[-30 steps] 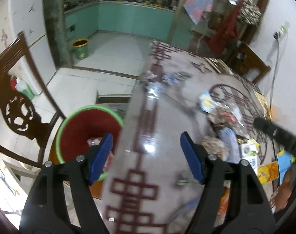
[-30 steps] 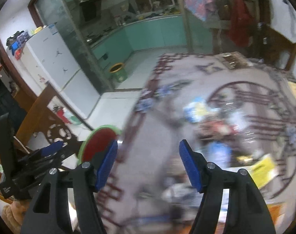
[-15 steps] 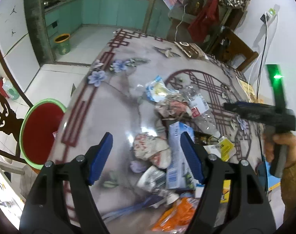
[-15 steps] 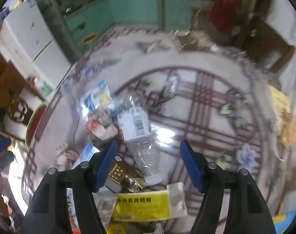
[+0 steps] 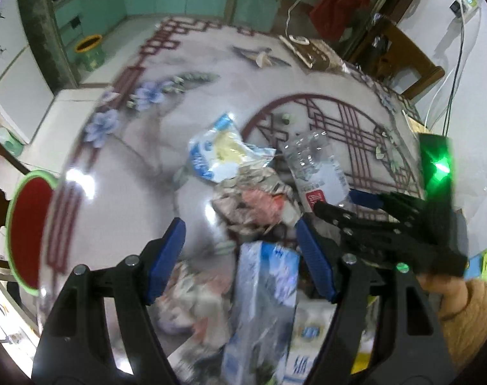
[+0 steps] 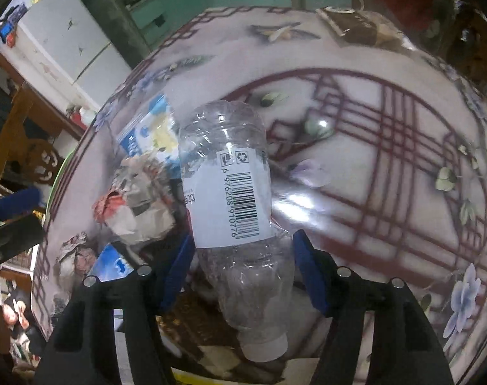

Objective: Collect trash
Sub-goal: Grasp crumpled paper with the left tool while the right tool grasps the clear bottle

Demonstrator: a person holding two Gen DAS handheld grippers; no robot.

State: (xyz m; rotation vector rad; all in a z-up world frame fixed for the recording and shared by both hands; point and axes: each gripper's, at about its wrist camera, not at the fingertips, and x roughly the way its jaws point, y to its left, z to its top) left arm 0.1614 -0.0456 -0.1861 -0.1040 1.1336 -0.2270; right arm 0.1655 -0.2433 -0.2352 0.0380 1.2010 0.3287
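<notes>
Clear bottle (image 6: 233,211) between spread right claw (image 6: 243,276) pads (untouched)

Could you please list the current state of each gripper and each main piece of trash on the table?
Right gripper: open, jaws on either side of the bottle.
Left gripper: open, holding nothing.
Plastic bottle: lying down, capped, empty, dented.
Blue carton: lying flat.
Crumpled paper: balled up.
Red bin: open.
</notes>
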